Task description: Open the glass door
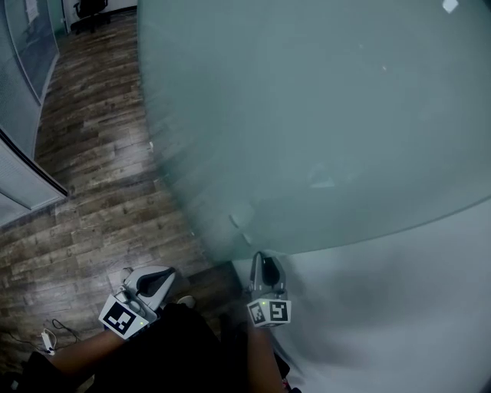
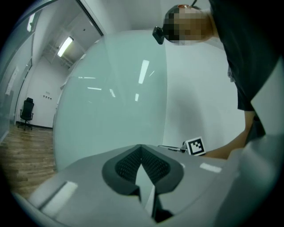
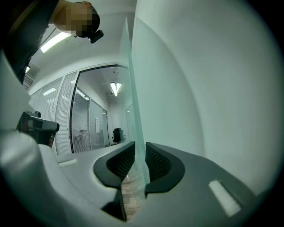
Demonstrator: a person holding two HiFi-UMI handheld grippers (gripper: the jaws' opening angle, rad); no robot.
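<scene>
A large frosted glass door (image 1: 307, 115) fills the head view, its free edge coming down to my right gripper (image 1: 263, 257). In the right gripper view the door's thin edge (image 3: 132, 88) runs straight between the jaws of the right gripper (image 3: 136, 155), and both pads sit against the pane. My left gripper (image 1: 165, 280) hangs to the left of the door, apart from it, over the floor. In the left gripper view the left gripper (image 2: 141, 153) has its tips together with nothing between them, and it faces the door's flat pane (image 2: 111, 115).
Dark wooden floor (image 1: 92, 153) stretches left of the door. A white wall (image 1: 399, 307) stands close on the right. Glass partitions (image 1: 23, 46) line the far left, with an office chair (image 1: 90, 11) beyond. A cable (image 1: 54, 334) lies on the floor by my left arm.
</scene>
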